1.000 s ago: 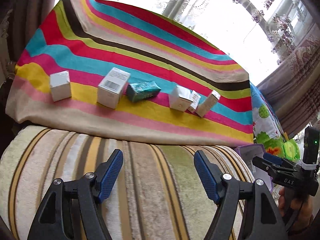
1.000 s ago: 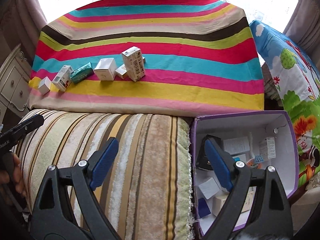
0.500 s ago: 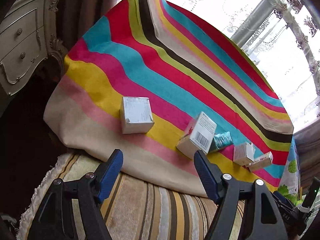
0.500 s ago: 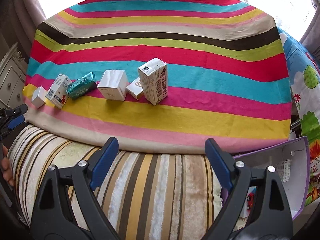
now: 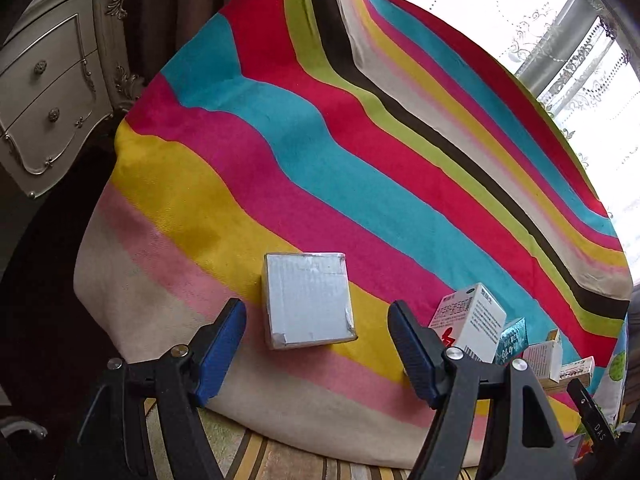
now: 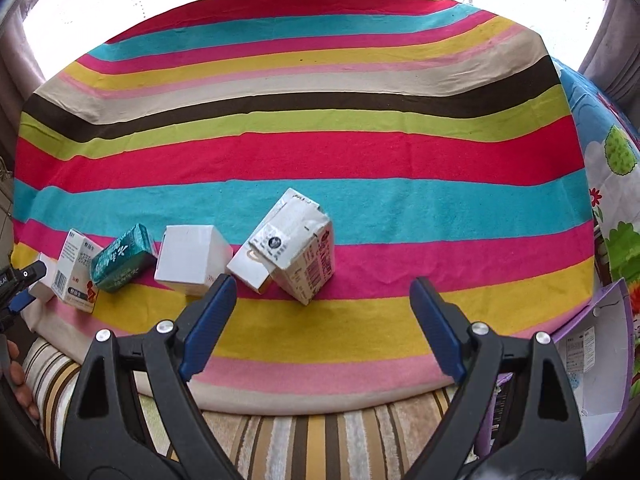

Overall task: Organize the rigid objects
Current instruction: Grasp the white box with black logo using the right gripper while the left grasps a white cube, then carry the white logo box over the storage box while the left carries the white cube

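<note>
Across the whole scene spreads a striped multicoloured fabric cover (image 6: 320,152), its near edge meeting a striped plush cushion (image 6: 304,436). At the near right stands an open purple cardboard bin (image 6: 600,360). Along the cover's near stripes, small cardboard boxes sit in a row: a tilted white printed carton (image 6: 300,248), a white cube box (image 6: 192,258), a teal packet (image 6: 122,258) and, far left, a taped white square box (image 5: 308,300). The left gripper (image 5: 316,340) hangs over that box, jaws apart and empty. The right gripper (image 6: 320,312), jaws wide and empty, hovers near the carton.
</note>
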{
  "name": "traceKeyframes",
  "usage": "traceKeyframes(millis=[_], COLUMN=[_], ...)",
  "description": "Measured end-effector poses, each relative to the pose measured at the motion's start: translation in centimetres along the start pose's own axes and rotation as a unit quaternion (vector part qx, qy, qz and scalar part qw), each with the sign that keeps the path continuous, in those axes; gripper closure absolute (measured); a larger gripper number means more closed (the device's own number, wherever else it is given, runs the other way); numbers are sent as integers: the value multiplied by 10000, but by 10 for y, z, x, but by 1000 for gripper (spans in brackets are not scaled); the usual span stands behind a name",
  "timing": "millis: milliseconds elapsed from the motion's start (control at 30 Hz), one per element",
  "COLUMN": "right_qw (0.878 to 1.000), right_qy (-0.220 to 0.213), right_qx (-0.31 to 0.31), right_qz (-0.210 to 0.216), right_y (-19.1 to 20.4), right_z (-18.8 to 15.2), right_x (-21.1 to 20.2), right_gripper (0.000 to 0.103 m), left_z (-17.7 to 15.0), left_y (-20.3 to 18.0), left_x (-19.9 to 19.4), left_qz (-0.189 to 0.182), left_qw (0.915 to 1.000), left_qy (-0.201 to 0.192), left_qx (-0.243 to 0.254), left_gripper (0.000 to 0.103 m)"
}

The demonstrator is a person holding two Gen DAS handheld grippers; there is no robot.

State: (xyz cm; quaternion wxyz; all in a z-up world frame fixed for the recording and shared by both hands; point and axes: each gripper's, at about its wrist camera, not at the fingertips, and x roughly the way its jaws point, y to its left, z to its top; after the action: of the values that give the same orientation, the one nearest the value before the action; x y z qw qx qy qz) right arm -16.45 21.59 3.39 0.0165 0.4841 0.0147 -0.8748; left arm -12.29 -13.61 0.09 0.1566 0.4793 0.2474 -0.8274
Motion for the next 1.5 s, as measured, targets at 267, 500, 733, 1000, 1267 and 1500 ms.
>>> traceKeyframes(millis=[267, 500, 733, 1000, 1267, 1500], right_qw=[9992, 9997, 10000, 9995, 9978, 9962], right_qy=[47, 174, 28, -68, -165, -216], right_qx=[38, 111, -54, 5, 133, 559], right_qz=[-407, -155, 71, 320, 629, 630], right_y=[4, -3, 0, -9, -31, -89], right_z=[8, 1, -9, -20, -37, -59], right_x=[21, 24, 8, -14, -40, -63], right_gripper=[39, 72, 72, 72, 72, 72], left_z=[-1, -6, -13, -36, -73, -111], left_y=[-4, -7, -14, -41, -88, -139], left_x=[7, -3, -31, -54, -71, -81], left_qz=[2, -182, -318, -653, -1034, -1399], left_qw=[9997, 9989, 9960, 9926, 9853, 9726], left_qy=[-80, -310, -728, -755, -599, -353], left_qx=[209, 293, 421, 693, 1222, 1825], left_gripper=[57, 59, 59, 59, 59, 59])
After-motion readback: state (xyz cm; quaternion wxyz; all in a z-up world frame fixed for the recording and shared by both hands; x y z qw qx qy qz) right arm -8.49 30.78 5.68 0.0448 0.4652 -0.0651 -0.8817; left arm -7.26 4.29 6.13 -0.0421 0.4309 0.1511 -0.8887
